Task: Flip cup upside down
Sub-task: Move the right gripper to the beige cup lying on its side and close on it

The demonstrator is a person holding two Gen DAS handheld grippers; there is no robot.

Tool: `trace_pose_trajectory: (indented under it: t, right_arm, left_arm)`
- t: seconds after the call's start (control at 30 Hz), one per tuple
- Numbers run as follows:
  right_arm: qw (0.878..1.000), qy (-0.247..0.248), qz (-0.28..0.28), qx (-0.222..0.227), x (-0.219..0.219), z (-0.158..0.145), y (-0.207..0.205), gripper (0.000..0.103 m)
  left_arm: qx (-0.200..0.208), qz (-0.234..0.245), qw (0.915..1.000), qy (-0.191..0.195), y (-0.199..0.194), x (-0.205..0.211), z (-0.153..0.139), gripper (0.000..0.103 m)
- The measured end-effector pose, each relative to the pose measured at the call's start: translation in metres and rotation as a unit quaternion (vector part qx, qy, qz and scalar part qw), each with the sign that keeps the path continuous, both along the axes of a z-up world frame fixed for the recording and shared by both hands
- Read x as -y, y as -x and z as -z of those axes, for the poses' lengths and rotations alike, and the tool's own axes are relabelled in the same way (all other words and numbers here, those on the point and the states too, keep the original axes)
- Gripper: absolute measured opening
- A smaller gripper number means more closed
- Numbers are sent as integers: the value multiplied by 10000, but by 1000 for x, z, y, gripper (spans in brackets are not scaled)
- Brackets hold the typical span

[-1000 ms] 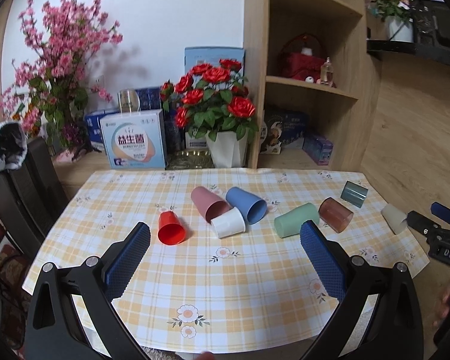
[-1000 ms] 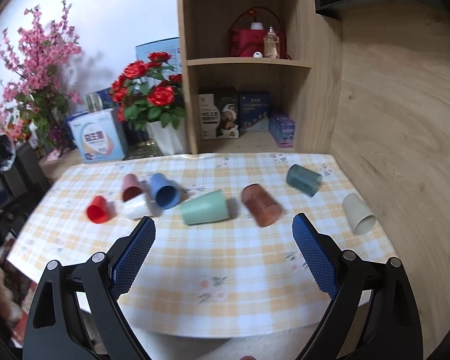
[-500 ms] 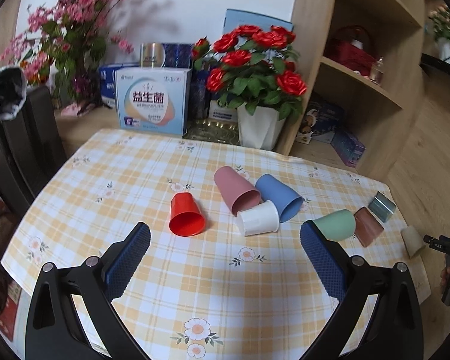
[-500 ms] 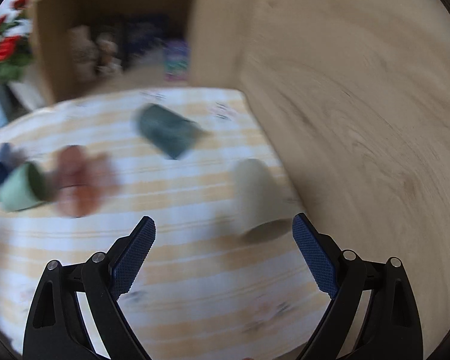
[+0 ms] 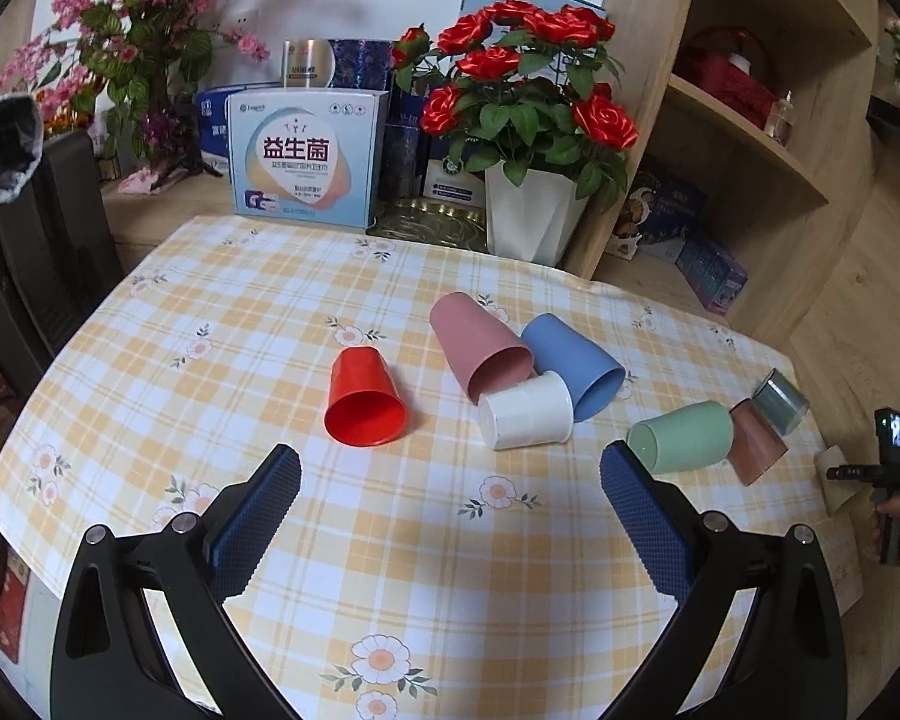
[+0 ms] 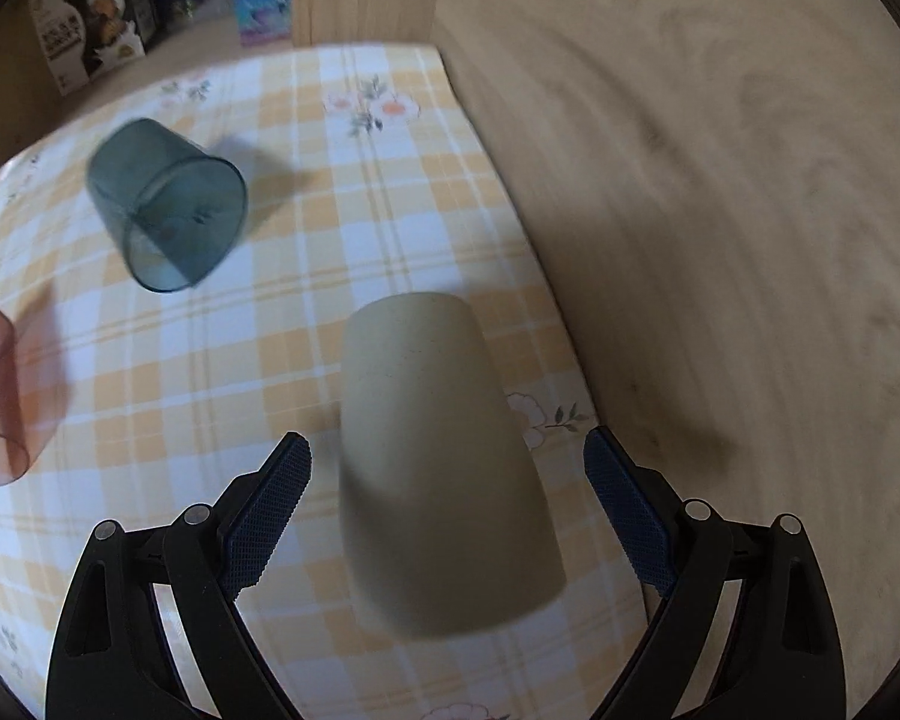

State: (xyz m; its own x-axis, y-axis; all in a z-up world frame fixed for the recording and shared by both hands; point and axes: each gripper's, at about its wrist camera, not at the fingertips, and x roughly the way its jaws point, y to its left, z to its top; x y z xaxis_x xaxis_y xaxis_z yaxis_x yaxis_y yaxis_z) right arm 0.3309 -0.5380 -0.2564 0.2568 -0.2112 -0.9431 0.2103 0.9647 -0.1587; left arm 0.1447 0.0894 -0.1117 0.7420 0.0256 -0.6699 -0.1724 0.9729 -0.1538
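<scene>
Several cups lie on their sides on the checked tablecloth (image 5: 426, 540). A beige cup (image 6: 438, 456) lies near the table's right edge, between the open fingers of my right gripper (image 6: 447, 504), not clamped. A dark teal cup (image 6: 168, 204) and a brown translucent cup (image 6: 0, 396) lie to its left. In the left wrist view my left gripper (image 5: 450, 516) is open and empty above the table's front, with a red cup (image 5: 363, 399), a pink cup (image 5: 480, 345), a white cup (image 5: 525, 411), a blue cup (image 5: 573, 363) and a green cup (image 5: 681, 438) ahead.
A white pot of red roses (image 5: 528, 222), a boxed product (image 5: 306, 159) and pink blossoms (image 5: 132, 30) stand behind the table. A wooden shelf unit (image 5: 738, 138) stands at the back right. The table's right edge (image 6: 528, 252) drops to wooden floor (image 6: 720, 210).
My right gripper swung right and down onto the beige cup, which now sits between its fingers. My left gripper moved closer to the cups at the left.
</scene>
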Motion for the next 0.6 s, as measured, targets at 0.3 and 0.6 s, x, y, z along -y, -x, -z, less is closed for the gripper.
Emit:
trace_pose_trajectory:
  t: [0.3,0.6]
  right_arm:
    - [9991,-227,222,-288,7,23,-9,68]
    - [9966,-775,275,96,-11,2,10,67]
  left_arm:
    - [174,183,9995,-200,-1,8,-1,98]
    - [118,208,9997,16,3,1,2,98]
